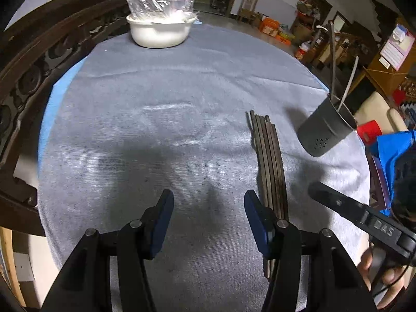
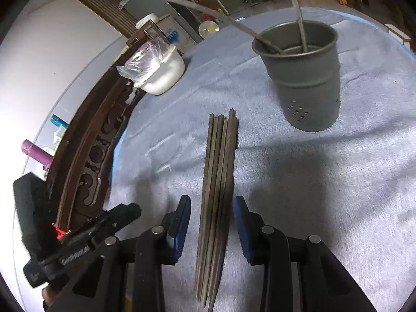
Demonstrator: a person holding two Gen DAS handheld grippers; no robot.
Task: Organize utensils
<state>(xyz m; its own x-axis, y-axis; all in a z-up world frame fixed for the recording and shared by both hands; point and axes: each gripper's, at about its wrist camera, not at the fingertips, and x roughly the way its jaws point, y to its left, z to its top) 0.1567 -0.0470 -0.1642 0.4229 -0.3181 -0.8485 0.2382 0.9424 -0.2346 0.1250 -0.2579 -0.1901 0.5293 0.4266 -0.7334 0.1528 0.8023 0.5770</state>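
A bundle of several dark chopsticks (image 2: pixel 219 169) lies on the grey cloth, pointing away from me. My right gripper (image 2: pixel 212 204) straddles its near end, jaws open, with a gap between each pad and the sticks. In the left wrist view the same chopsticks (image 1: pixel 270 161) run just outside my left gripper's right finger. My left gripper (image 1: pixel 209 197) is open over bare cloth with nothing between its fingers. A dark grey perforated holder (image 2: pixel 306 78) stands upright beyond the chopsticks, with two metal utensil handles (image 2: pixel 299 7) sticking out. The holder (image 1: pixel 325 132) also appears at the right of the left wrist view.
A white bowl (image 1: pixel 161 31) topped with a plastic-wrapped dish sits at the table's far edge. A carved dark wooden rail (image 2: pixel 96 153) curves along the table's left side. The grey cloth (image 1: pixel 156 143) covers the round table. A hand (image 1: pixel 369 262) grips the right tool.
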